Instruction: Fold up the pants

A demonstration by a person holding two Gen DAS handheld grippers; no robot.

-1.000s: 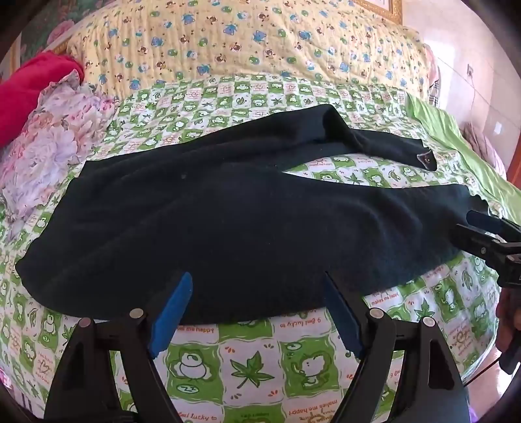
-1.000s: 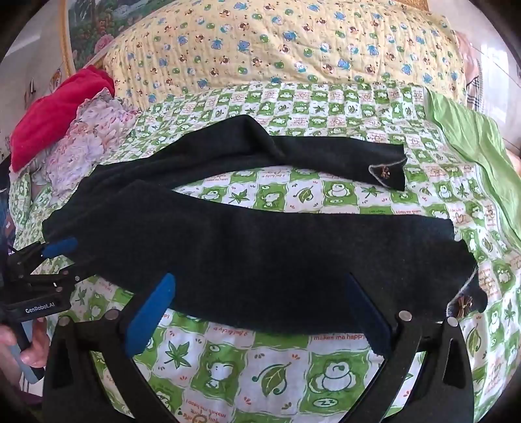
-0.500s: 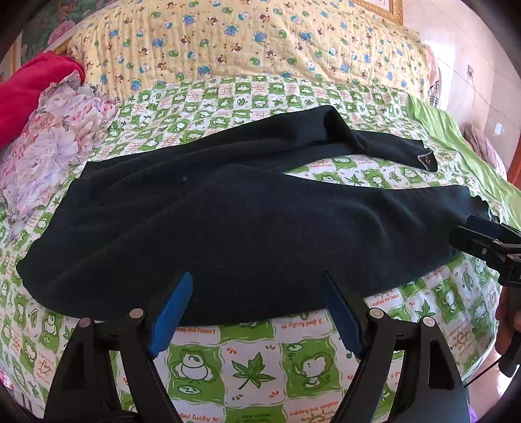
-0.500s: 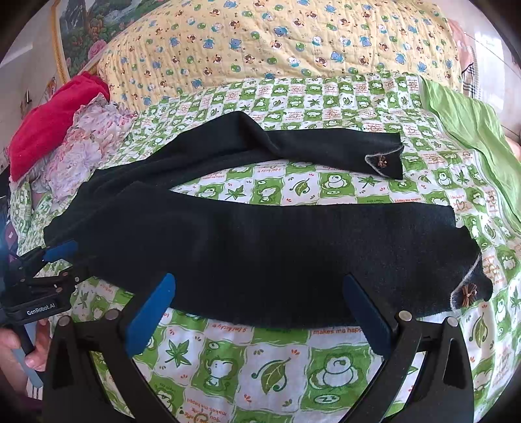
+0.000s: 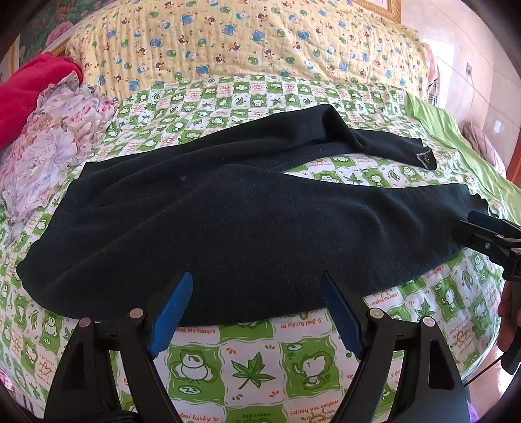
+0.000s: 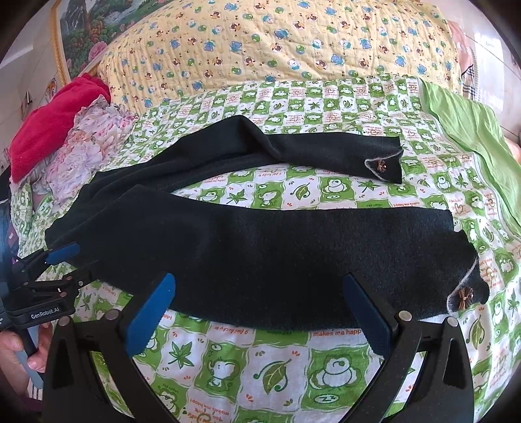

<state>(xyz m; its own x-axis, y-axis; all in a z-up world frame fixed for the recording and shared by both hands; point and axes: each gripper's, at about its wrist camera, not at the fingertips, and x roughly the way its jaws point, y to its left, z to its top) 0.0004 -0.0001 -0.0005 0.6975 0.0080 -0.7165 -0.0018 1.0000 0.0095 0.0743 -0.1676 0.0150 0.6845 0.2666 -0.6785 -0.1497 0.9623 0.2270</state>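
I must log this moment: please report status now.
Left gripper open, right gripper open, both empty. Black pants flat on green frog sheet, legs apart, unfolded. Nothing in the way.

Before me lay bed [image 5: 254, 354] in green frog-print sheet; yellow quilt [image 6: 276, 42] behind; framed painting [image 6: 81, 29] hung on wall; daylight bright.

Your left wrist view, low at the bed's near edge, facing the yellow quilt [image 5: 247, 42], your right wrist view likewise, close by, both sharing the black pants [image 5: 228, 227] and frog-print sheet [image 6: 293, 367].
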